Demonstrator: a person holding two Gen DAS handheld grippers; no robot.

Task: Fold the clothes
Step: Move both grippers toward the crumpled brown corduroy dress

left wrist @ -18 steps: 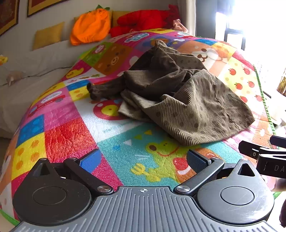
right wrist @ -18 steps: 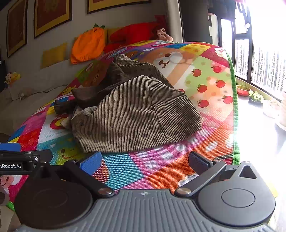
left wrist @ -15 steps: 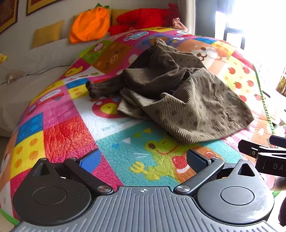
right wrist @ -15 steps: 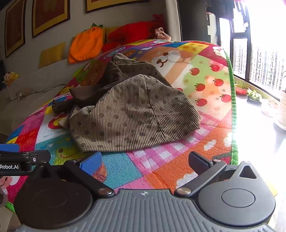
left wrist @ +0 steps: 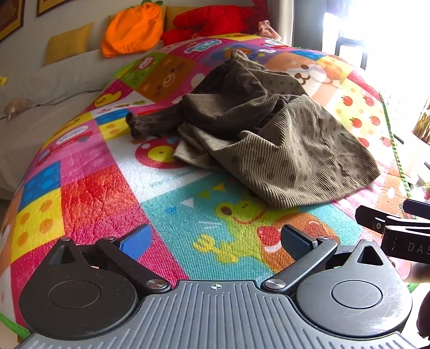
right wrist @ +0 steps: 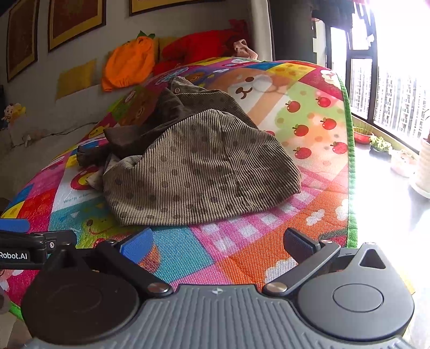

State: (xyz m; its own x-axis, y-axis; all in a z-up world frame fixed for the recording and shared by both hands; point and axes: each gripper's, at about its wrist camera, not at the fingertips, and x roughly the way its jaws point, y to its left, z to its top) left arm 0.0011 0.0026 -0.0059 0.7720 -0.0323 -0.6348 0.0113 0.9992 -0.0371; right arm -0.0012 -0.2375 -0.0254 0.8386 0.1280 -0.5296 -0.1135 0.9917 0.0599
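Corduroy garment [left wrist: 271, 139], brown with darker dots, lies crumpled in a heap at the centre of both frames, on a bright patchwork play mat [left wrist: 88, 193]. One sleeve or leg [left wrist: 153, 124] sticks out toward the left of the left wrist frame; the broad ribbed panel sags toward the lower right. Nothing is folded yet.

Both tools are released, jaws spread wide with nothing between them. The left tool [left wrist: 215, 241] hovers over the mat at the bottom of its frame, short of the cloth; the right tool [right wrist: 219, 243] sits likewise just short of the hem in its own view, and also shows at the right edge of the left wrist frame.

The step in hand looks like the approach for spreading the garment flat. It would go best if each tool pinched a single layer at an outer edge, probably the hem nearest the cameras, and drew the two points apart. Thick corduroy bunches easily, so a grab at the heap's middle risks catching several layers.

An orange cushion [left wrist: 131, 26], a red plush toy [left wrist: 215, 21] and yellow pillows [left wrist: 68, 43] sit at the top of the frame, well apart from the garment. Potted plants [right wrist: 380, 143] stand by the window at right. Nothing blocks the path.
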